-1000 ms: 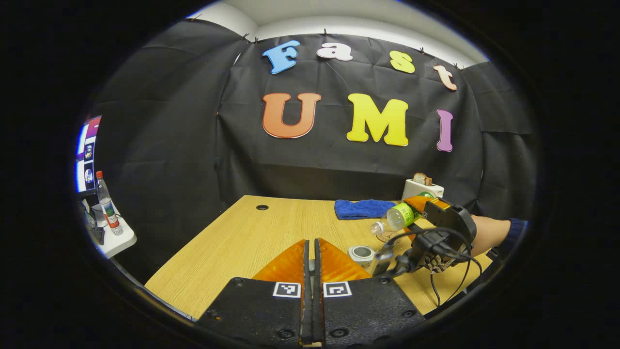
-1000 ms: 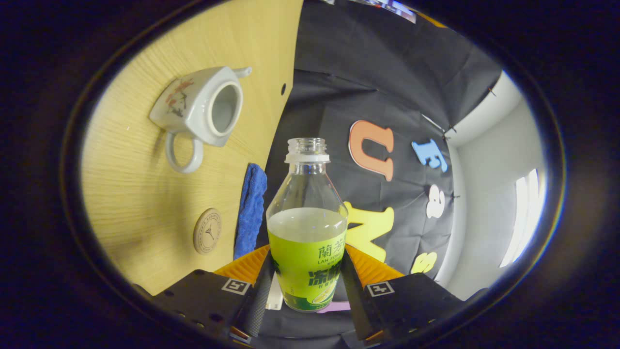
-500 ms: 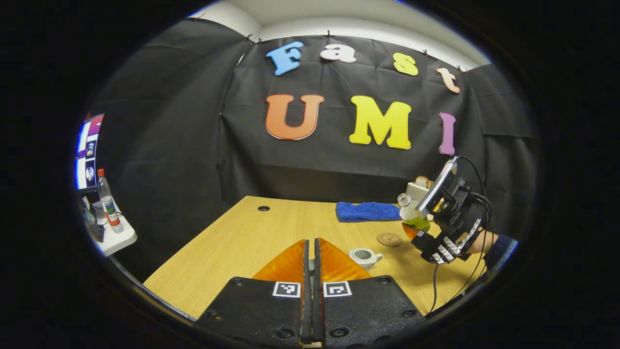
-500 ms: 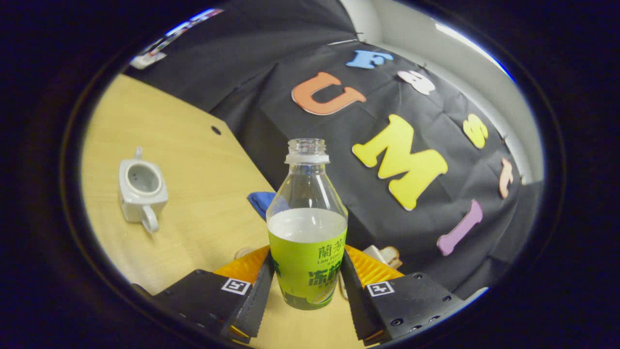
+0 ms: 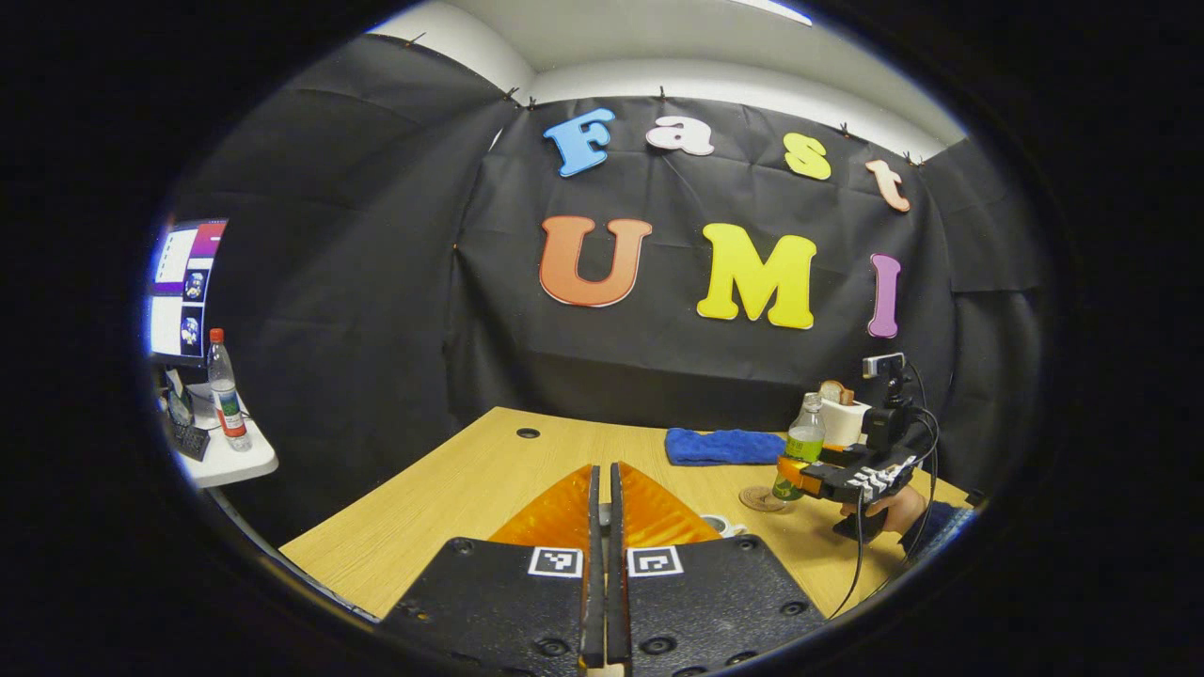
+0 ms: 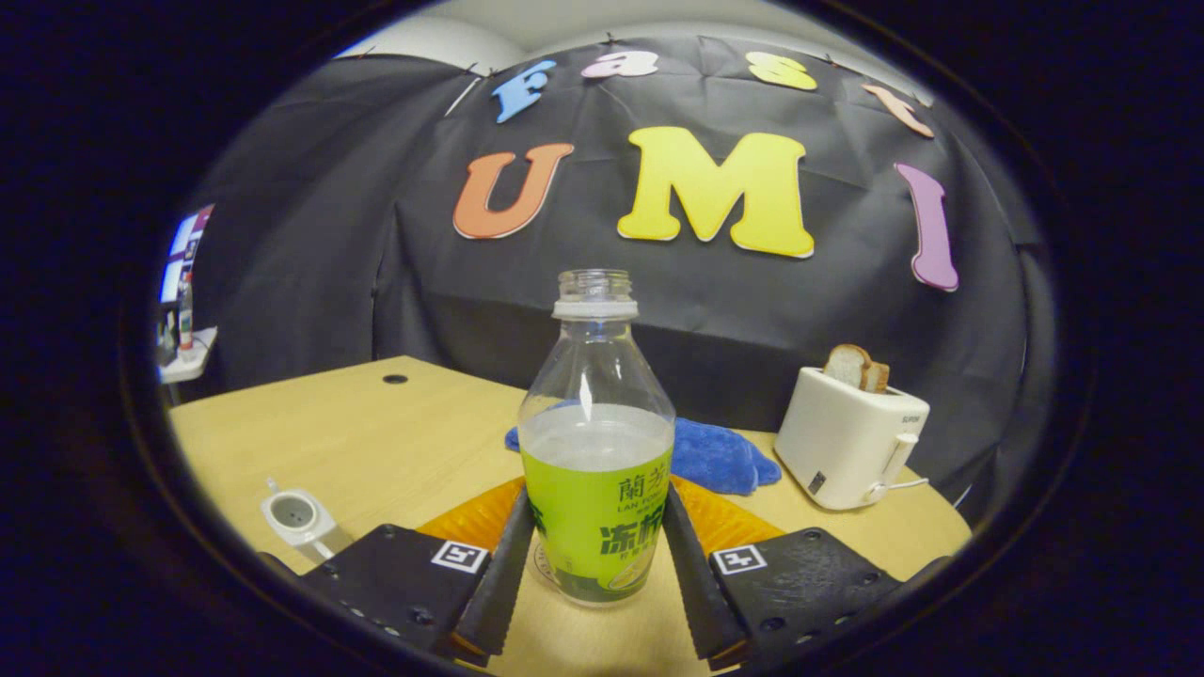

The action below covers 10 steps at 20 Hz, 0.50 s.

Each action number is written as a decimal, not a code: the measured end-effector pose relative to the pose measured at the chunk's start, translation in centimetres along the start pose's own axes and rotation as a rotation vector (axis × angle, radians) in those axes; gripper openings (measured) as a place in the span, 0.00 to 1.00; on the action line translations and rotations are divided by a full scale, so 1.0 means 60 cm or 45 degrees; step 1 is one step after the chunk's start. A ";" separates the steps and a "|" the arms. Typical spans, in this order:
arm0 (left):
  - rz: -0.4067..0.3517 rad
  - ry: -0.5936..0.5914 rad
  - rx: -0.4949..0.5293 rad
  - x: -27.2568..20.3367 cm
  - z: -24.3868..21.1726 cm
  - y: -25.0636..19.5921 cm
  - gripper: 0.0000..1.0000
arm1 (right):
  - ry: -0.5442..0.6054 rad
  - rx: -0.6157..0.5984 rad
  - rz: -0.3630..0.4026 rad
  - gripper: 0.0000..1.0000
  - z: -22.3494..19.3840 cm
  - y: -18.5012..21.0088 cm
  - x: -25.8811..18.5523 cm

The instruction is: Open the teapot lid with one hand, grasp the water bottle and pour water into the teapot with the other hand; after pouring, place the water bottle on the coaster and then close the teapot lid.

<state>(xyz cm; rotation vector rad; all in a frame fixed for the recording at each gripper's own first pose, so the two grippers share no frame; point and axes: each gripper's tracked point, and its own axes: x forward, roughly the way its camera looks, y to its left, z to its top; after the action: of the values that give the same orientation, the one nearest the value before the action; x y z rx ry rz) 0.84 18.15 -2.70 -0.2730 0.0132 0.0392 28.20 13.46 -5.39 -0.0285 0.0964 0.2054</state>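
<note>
My right gripper (image 6: 597, 496) is shut on the water bottle (image 6: 597, 442), clamping its green label from both sides. The bottle is upright, uncapped and about half full. Its base is over the round coaster (image 6: 543, 564), and I cannot tell whether they touch. The white teapot (image 6: 299, 515) stands lidless on the table at the lower left. In the left gripper view the bottle (image 5: 801, 447) and right gripper (image 5: 800, 470) are at the right above the coaster (image 5: 758, 498). The teapot (image 5: 720, 522) peeks out behind my left gripper (image 5: 607, 470), which is shut on a small grey piece, the teapot lid's knob.
A white toaster (image 6: 851, 437) with bread stands at the back right, with a blue cloth (image 6: 715, 456) lying left of it. A cable hole (image 5: 528, 432) sits near the table's far left edge. Beyond that edge a side table (image 5: 226, 461) holds a bottle and a monitor.
The right gripper swung the bottle from tilted near the teapot to upright and moved it right, down over the coaster. The left gripper stayed shut and tipped up slightly.
</note>
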 end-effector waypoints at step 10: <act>0.026 0.067 0.093 0.013 -0.030 0.009 0.04 | 0.069 0.121 -0.047 0.73 -0.022 0.002 0.063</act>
<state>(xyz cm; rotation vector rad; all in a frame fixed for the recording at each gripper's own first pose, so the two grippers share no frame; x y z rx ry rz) 1.60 18.21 -4.60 -0.2008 0.0697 0.0518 31.74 14.28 -7.07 0.0585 0.1595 0.1630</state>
